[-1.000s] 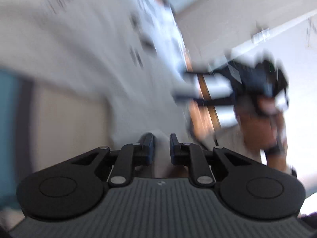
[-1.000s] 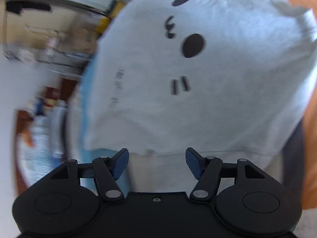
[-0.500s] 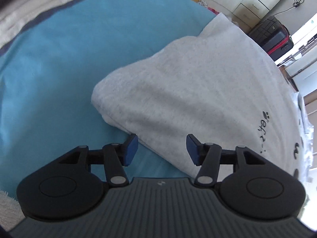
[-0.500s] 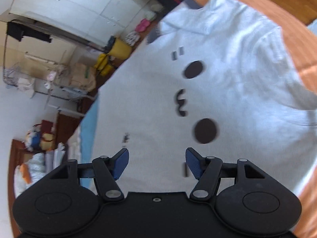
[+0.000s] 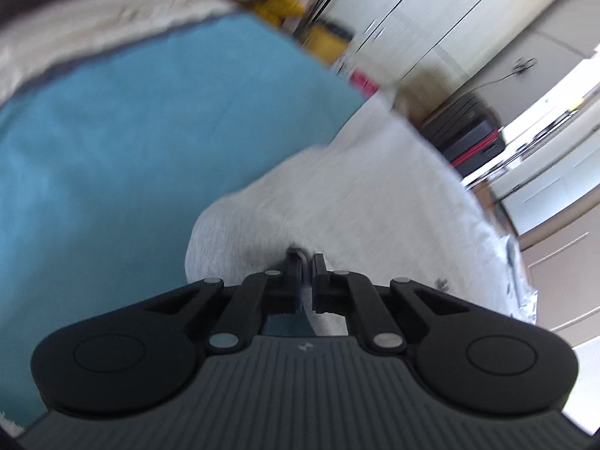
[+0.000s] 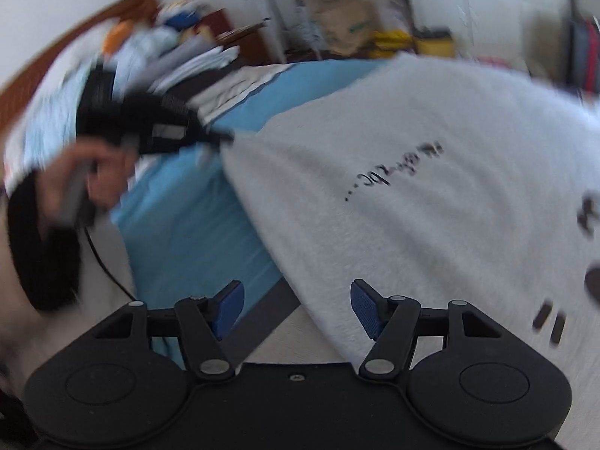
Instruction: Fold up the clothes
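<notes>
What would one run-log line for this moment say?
left gripper: shut on grey sweatshirt corner | right gripper: open, empty, at sweatshirt edge | surface: blue sheet

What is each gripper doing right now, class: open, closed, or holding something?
Left gripper: closed on the corner of the grey sweatshirt.
Right gripper: open, holding nothing.

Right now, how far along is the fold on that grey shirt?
Early. The grey shirt lies mostly spread, print up, on the blue sheet; no finished fold shows. In hand: the left gripper is shut on its corner. Left: the right gripper, jaws open, must grab the near hem, then fold.
</notes>
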`<state>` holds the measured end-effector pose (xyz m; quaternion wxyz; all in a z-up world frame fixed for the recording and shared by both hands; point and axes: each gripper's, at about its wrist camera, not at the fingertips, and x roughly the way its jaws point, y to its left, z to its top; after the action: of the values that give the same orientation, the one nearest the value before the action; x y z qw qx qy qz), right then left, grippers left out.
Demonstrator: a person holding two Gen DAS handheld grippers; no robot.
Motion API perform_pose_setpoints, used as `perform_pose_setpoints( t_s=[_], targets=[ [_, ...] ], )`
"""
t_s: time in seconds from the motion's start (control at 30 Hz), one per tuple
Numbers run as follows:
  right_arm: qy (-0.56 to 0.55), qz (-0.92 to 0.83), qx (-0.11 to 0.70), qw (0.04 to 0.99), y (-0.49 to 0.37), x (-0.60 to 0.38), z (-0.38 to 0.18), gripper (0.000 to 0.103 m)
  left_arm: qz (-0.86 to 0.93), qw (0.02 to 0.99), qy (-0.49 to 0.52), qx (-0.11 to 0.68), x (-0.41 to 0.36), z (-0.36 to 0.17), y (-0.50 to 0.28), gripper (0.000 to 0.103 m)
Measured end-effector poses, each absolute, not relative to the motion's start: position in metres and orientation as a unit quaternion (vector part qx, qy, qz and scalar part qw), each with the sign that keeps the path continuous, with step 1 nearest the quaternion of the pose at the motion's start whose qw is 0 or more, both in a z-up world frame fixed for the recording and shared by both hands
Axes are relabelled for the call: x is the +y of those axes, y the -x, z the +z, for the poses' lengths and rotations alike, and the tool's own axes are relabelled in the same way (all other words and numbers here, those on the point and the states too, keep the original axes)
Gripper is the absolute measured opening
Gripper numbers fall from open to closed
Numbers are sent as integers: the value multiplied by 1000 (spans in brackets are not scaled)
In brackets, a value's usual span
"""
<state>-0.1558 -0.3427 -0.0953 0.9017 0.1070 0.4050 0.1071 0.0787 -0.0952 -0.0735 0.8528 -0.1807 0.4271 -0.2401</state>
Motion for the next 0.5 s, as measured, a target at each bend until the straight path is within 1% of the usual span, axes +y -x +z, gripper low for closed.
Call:
perform_pose_setpoints(
  t_s=[0.03,0.1,0.13,0.2,0.27,0.33,0.37,0.5],
  targets=[
    [-91,106,401,905,154,-338,-96,68,-243,866,171,401,-94,-65,-69,4],
    [-63,104,394,911,151,-328,-99,69,-234,876,169,387,-86,-62,-52,4],
    [-43,98,395,912,149,-324,-102,69,-225,872,179,396,-79,-67,-46,4],
    [26,71,398,914,147,-313,-111,69,-201,846,193,455,-70,-95,-49,4],
    [91,52,403,909,142,-302,-122,69,-185,822,222,492,-63,-114,-57,4],
    [123,50,408,903,138,-295,-130,68,-171,797,256,520,-55,-129,-65,4],
    [124,57,407,903,137,-294,-130,66,-169,794,265,520,-53,-130,-67,4],
    [102,81,400,907,140,-294,-124,66,-190,833,242,459,-63,-105,-60,4]
  ],
)
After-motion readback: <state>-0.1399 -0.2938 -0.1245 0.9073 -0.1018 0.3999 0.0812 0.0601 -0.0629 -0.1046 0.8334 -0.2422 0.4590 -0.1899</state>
